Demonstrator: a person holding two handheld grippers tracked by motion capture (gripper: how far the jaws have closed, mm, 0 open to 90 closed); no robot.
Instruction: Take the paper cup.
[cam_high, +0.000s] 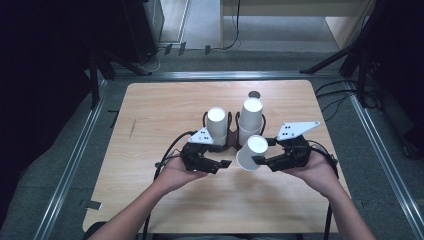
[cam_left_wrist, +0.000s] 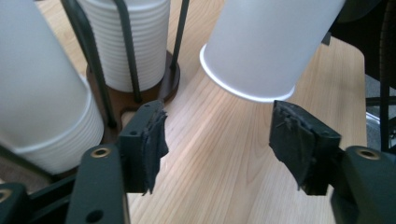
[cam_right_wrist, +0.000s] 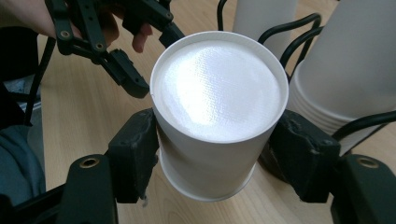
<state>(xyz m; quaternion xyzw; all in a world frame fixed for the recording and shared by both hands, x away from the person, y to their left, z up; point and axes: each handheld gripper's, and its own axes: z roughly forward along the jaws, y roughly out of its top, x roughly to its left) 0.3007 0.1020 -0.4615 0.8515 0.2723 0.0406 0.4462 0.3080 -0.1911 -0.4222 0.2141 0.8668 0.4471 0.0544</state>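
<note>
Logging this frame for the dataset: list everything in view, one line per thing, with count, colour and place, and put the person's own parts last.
Single paper cup: one, white, upside down and tilted, clamped between the right gripper's jaws in front of the holder.
Cup stacks: two, white, upside down, standing side by side in the holder; the right stack is taller.
Cup holder: one, dark wire uprights on a brown base, middle of the table.
Small round thing: one, grey, behind the stacks; too small to tell what it is.
Table: one, light wood.
Left gripper: one, black, jaws apart and holding nothing, left of the single cup.
Right gripper: one, black, shut on the single cup.
Hands: two, each holding a gripper.
</note>
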